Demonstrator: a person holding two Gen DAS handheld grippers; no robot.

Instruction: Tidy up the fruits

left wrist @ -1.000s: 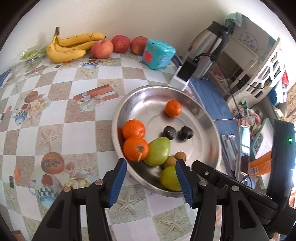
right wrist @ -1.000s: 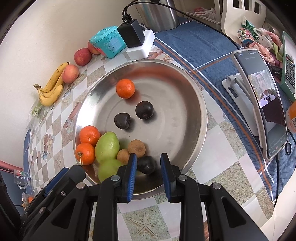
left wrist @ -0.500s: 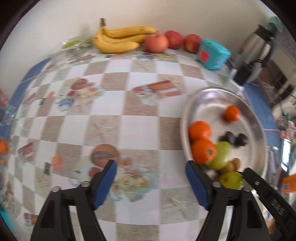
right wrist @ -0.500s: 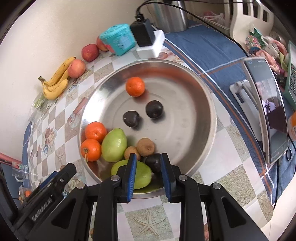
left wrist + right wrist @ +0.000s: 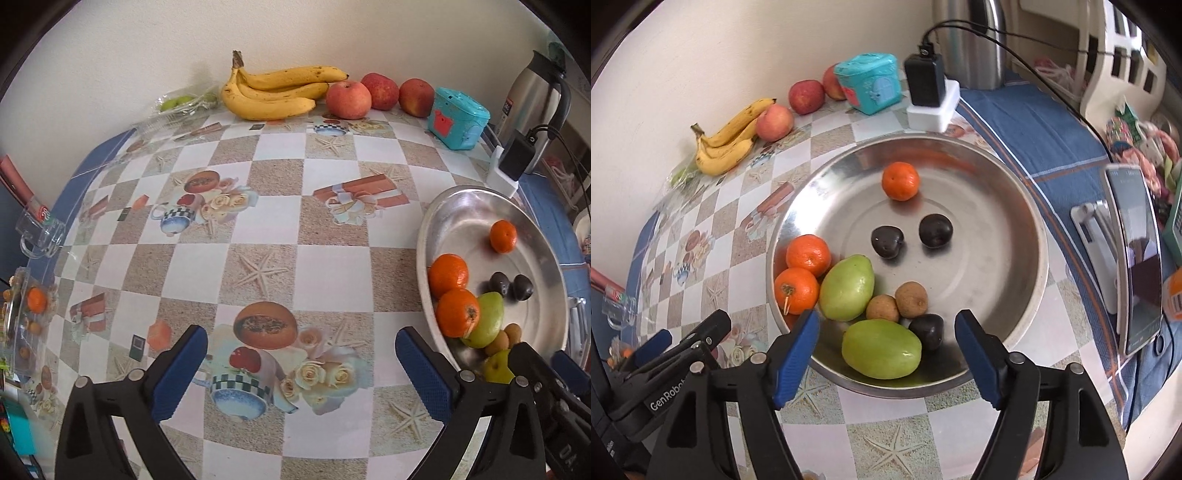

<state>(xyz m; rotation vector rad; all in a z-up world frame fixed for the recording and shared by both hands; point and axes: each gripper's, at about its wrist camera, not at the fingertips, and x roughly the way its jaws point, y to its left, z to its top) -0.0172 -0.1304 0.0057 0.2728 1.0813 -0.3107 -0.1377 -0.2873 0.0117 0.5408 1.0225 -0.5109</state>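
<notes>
Table (image 5: 266, 184): checked cloth with printed motifs, a wall along its far edge and a blue cloth along its right side.

Bowl (image 5: 1008, 206): wide steel, near the right edge of the table, close to the front. It holds three oranges (image 5: 900, 181), two green fruits (image 5: 881, 349), three dark plums (image 5: 927, 330) and two small brown fruits (image 5: 911, 299). One orange sits alone at the far side; the rest crowd the near-left wall.

Bananas (image 5: 277, 90): one bunch at the far edge against the wall, with three apples (image 5: 348, 99) just beside it on the right, then a teal box (image 5: 458, 123).

Kettle (image 5: 535, 96): far right corner, a charger (image 5: 925, 79) plugged in before it.

Right tool (image 5: 886, 354): over the near rim of the bowl, jaws opening, gripping nothing. The near green fruit and one plum lie below the gap, untouched by the pads.

Left tool (image 5: 301, 369): over bare cloth left of the bowl, jaws opening wide, empty.

Handling note: the step looks like a release into the bowl, with the next fruit to be fetched. The apples and bananas remain outside. Judged best practice: lift the right tool straight clear before swinging away, since the round fruit may roll on steel; take apples across their widest part.
</notes>
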